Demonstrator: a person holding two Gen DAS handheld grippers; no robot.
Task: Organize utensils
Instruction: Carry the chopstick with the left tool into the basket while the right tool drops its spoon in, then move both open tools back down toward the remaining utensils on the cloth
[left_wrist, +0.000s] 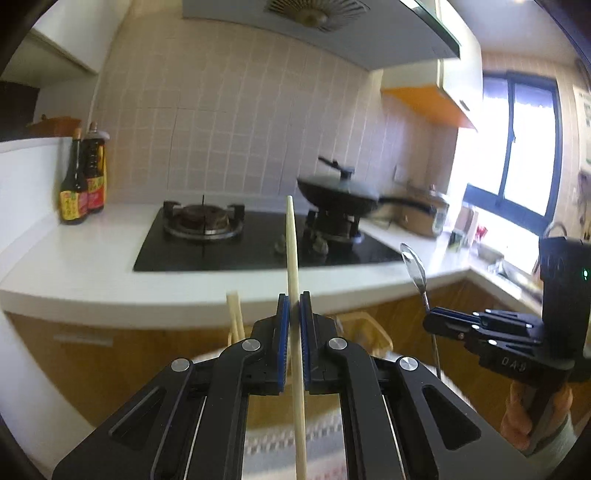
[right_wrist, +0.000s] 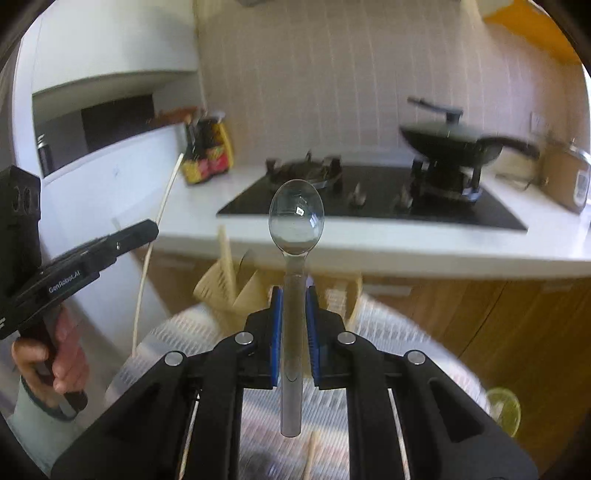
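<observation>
My left gripper (left_wrist: 294, 299) is shut on a pale wooden chopstick (left_wrist: 291, 240) that stands upright between its blue pads. My right gripper (right_wrist: 294, 295) is shut on the handle of a clear plastic spoon (right_wrist: 296, 218), bowl up. In the left wrist view the spoon (left_wrist: 414, 266) and right gripper (left_wrist: 430, 321) show at the right. The right wrist view has the left gripper (right_wrist: 153, 229) and its chopstick (right_wrist: 162, 206) at the left. A beige utensil holder (right_wrist: 229, 291) with chopsticks in it (right_wrist: 226, 254) stands below on a white patterned cloth (right_wrist: 177, 343).
Ahead runs a white counter (left_wrist: 92, 258) with a black gas hob (left_wrist: 229, 251), a lidded wok (left_wrist: 340, 192), sauce bottles (left_wrist: 83, 184) and a metal pot (left_wrist: 424, 214). Wooden cabinets (right_wrist: 498, 325) sit under it. A lime slice (right_wrist: 504, 410) lies lower right. A window (left_wrist: 517, 147) is at the right.
</observation>
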